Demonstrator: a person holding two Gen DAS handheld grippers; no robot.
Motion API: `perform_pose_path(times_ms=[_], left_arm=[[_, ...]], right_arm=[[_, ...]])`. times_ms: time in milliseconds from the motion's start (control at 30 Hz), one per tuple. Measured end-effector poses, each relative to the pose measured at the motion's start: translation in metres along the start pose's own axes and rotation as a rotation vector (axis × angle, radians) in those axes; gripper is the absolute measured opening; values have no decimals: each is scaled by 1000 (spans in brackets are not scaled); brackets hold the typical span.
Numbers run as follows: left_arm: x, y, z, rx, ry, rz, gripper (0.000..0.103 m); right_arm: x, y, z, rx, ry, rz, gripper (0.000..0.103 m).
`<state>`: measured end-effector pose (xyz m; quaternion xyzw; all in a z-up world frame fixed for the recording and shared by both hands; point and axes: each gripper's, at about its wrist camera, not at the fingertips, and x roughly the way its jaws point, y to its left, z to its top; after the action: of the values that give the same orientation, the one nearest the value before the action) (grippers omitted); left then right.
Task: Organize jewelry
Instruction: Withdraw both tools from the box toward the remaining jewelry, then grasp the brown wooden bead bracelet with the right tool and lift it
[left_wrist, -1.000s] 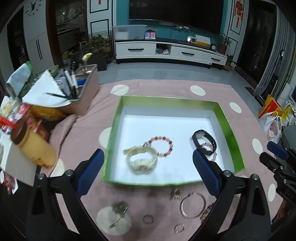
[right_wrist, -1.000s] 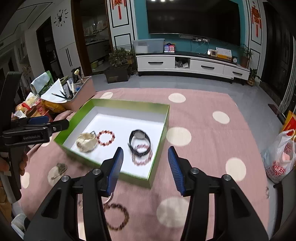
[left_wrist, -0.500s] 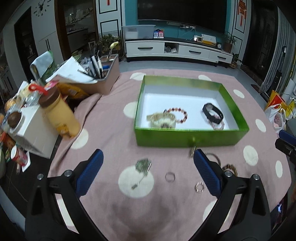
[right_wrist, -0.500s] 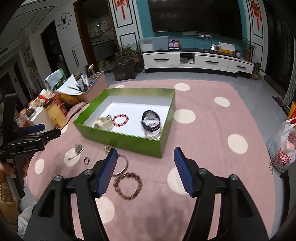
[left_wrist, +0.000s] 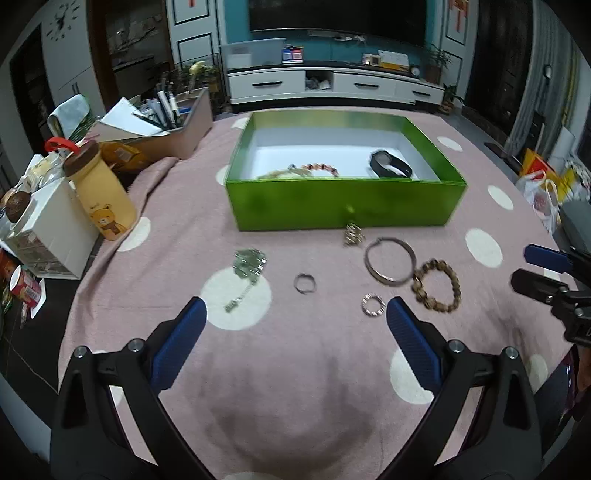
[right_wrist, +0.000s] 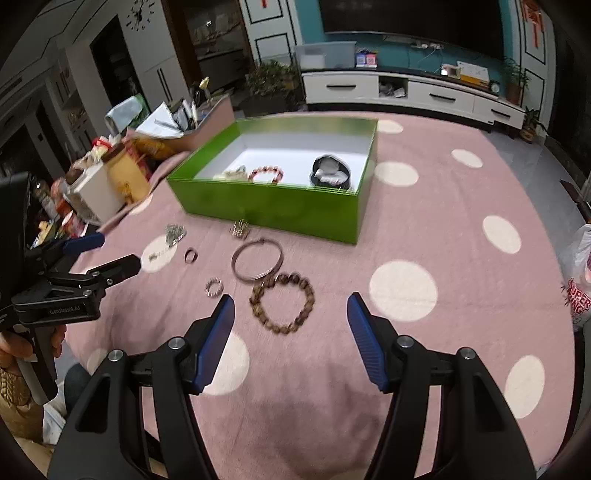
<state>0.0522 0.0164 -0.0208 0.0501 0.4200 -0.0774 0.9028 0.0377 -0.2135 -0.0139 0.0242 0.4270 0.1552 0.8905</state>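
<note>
Both grippers have drawn back from the green box (left_wrist: 345, 206). Left gripper (left_wrist: 293, 325) and right gripper (right_wrist: 290, 319) stand spread, empty; the wooden bead bracelet (right_wrist: 282, 306) lies before the box.

"GenRobot.AI" on left gripper (right_wrist: 110, 254)

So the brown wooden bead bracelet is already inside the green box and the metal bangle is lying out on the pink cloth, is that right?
Not quite. The brown wooden bead bracelet is not in the green box; it lies out on the pink cloth, right beside the metal bangle. The right wrist view shows it just ahead of the open right claw. The bangle is on the cloth, as you said.
</note>
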Motion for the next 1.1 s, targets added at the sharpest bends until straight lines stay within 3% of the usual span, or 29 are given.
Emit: perform_pose_path(times_ms=[467,633,1033,1100], left_arm=[[24,-22,-28,39,39,-62,99],[31,-22,-28,29,47,-79,99],[40,-22,-24,36,53,-106,99],[42,-24,-23,39,55,-115,99]], right_arm=[[46,22,-29,-107,75,46,63],[59,31,-26,-175,77,54,48],[85,38,-18,-259,94,27,23],[87,38,-16,-266,87,23,11]])
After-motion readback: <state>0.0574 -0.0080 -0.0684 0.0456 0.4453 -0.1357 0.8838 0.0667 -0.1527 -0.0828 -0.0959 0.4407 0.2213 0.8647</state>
